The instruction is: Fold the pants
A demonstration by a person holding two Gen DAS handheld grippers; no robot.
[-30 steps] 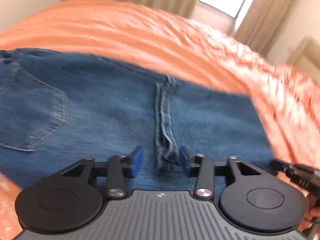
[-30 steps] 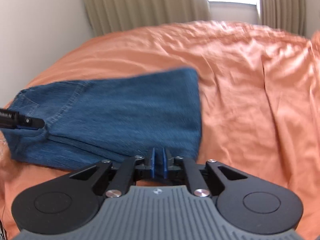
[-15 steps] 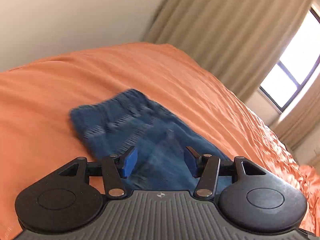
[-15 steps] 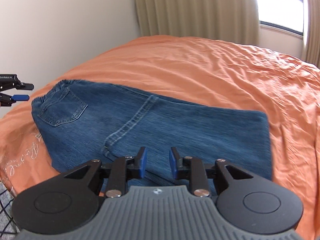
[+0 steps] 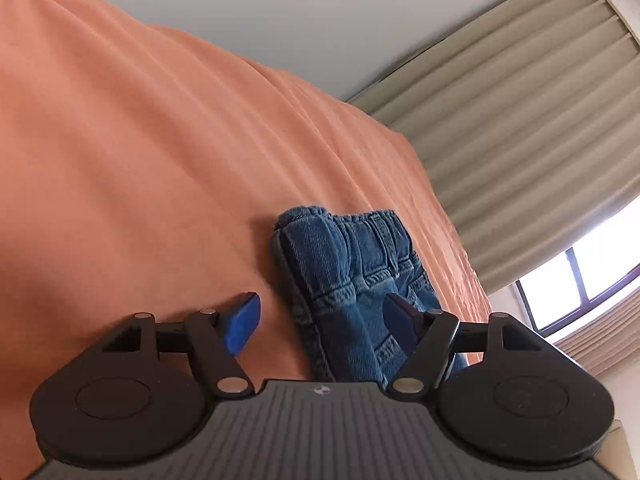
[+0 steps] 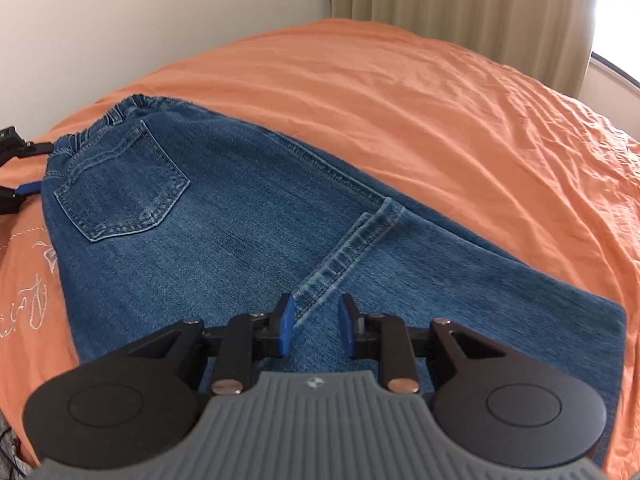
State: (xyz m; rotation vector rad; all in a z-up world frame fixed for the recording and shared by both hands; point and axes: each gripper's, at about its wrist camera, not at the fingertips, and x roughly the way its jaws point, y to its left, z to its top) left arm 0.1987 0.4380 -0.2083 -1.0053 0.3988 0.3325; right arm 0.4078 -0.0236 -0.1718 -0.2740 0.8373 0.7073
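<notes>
Blue denim pants (image 6: 248, 216) lie folded in half on the orange bed, back pocket up, waistband at the left, leg hems near the middle. My right gripper (image 6: 316, 328) is open and empty, hovering over the near edge by the hem seam. My left gripper (image 5: 320, 316) is open and empty at the waistband end (image 5: 352, 264), which sits between its fingers; whether they touch the cloth is unclear. The left gripper's tips also show in the right wrist view (image 6: 20, 172), beside the waistband.
An orange bedsheet (image 6: 440, 112) covers the bed, with white embroidery at its left edge (image 6: 28, 280). A pale wall (image 6: 140, 12) and beige curtains (image 6: 460, 4) stand behind, with a window (image 5: 580, 272) at the right.
My right gripper has opened, letting go of the cloth, and now hangs over the folded pants. My left gripper has swung from the hems to the waistband end and tilted low.
</notes>
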